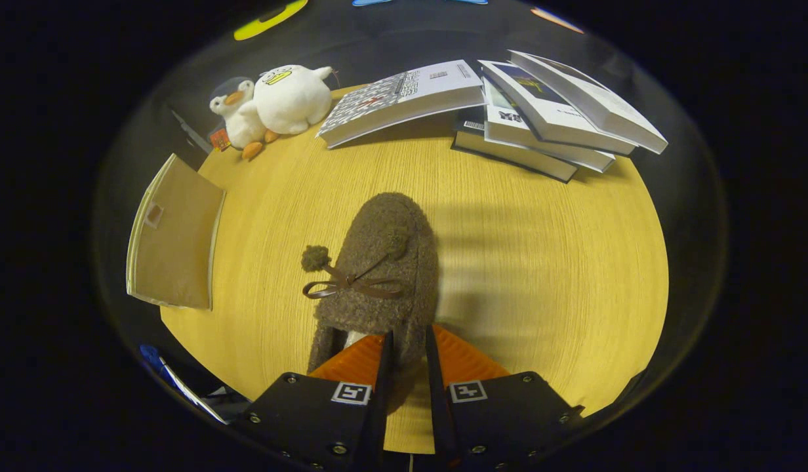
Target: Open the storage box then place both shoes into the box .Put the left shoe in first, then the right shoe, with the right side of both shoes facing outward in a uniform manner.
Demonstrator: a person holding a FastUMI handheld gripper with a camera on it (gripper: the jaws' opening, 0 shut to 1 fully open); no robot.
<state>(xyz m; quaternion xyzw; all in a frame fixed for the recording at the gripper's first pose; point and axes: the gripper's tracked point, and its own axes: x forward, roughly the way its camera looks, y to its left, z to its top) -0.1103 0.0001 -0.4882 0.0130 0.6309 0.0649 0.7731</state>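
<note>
While level, gripper (408, 347) fingers pinch the shoe's (381, 275) heel.

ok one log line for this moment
gripper: shut on fuzzy brown slipper heel | slipper: over wooden table | storage box: beside table

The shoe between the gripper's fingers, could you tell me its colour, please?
Fuzzy brown shoe with a darker bow, in the gripper view.

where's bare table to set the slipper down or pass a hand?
The claw is shut on the fuzzy brown slipper. The wooden table is bare between the slipper and the stacked books. A narrower strip lies between the slipper and the tan box flap. The far edge is crowded: white plush ducks and books.
</note>
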